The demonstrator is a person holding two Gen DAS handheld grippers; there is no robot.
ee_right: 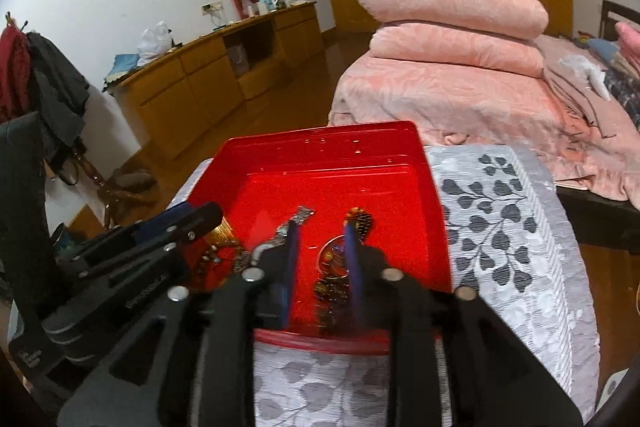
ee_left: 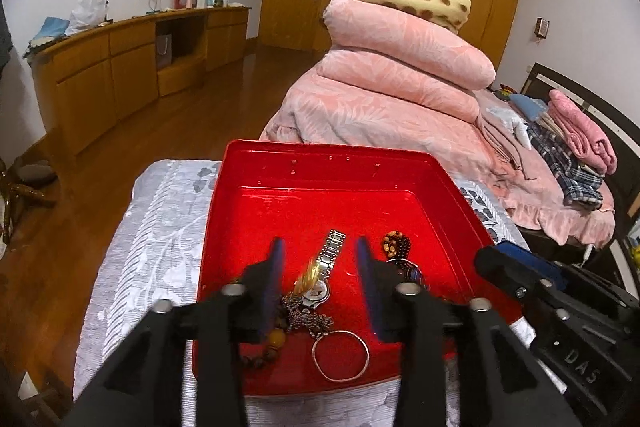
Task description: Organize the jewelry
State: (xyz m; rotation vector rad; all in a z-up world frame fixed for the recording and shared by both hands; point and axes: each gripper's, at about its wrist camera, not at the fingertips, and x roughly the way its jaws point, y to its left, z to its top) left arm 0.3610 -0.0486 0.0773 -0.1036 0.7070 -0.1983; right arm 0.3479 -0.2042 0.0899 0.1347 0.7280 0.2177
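both grippers hang over the red tray (ee_left: 224, 227), jaws apart and empty. left gripper (ee_left: 320, 247) straddles the watch (ee_left: 326, 269); bangle (ee_left: 340, 355) at 6 o'clock. right gripper (ee_right: 320, 231) over beads (ee_right: 332, 287), perhaps.

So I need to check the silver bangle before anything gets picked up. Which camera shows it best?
The left wrist view: the silver bangle lies as a full, sharp ring on the floor of the red tray, near its front edge. In the right wrist view I cannot make it out; that part of the tray is blurred and hidden behind the grippers.
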